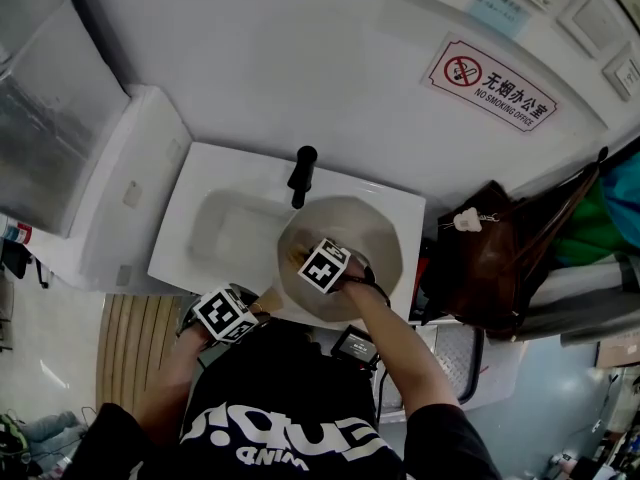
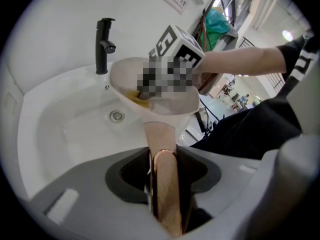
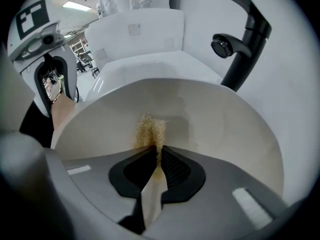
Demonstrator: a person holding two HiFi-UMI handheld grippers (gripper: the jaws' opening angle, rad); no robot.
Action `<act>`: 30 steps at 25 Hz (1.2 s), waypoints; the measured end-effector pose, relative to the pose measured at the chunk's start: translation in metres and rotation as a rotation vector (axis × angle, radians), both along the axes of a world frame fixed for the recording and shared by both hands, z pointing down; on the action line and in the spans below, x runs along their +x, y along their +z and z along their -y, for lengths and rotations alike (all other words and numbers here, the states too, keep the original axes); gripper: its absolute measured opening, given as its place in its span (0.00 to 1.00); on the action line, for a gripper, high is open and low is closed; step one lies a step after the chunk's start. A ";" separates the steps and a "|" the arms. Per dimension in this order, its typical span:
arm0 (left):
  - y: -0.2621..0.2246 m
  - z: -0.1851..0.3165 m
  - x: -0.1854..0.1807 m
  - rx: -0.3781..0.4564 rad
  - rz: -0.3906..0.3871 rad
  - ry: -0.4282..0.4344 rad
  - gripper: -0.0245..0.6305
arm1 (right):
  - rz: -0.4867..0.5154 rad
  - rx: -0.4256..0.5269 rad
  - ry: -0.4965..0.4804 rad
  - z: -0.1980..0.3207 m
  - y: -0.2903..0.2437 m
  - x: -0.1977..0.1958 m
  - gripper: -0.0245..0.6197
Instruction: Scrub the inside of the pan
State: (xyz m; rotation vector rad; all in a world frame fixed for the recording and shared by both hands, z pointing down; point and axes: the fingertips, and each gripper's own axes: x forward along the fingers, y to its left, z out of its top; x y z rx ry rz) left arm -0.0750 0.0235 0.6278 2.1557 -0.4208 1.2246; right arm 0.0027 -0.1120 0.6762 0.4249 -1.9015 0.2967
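Pan: the pale pan (image 1: pixel 375 243) is tilted over the right side of the white sink (image 1: pixel 225 223).
Left tongs: the left tongs (image 2: pixel 162 156) are clenched on the pan's coppery handle (image 2: pixel 162 134), at the sink's front edge.
Right tongs: the right tongs (image 3: pixel 156 151) are inside the pan, gripping a yellow scrubber (image 3: pixel 149 130) against the inner wall.
In the way: a black faucet (image 1: pixel 302 173) at the sink's back edge, just beside the pan's rim.
Around: a brown bag (image 1: pixel 495 258) off the sink's right edge, and a no-smoking sign (image 1: pixel 490 83) on the wall.
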 end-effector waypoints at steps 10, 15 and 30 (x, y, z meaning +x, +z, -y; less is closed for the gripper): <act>-0.001 -0.001 0.001 -0.003 0.001 0.001 0.29 | -0.059 0.073 0.053 0.043 0.009 0.017 0.10; -0.001 -0.001 0.000 -0.004 -0.007 -0.002 0.29 | -0.102 0.123 0.118 0.065 0.011 0.044 0.10; -0.002 -0.001 0.000 -0.012 -0.027 0.003 0.29 | -0.359 0.168 0.050 0.071 0.016 0.129 0.10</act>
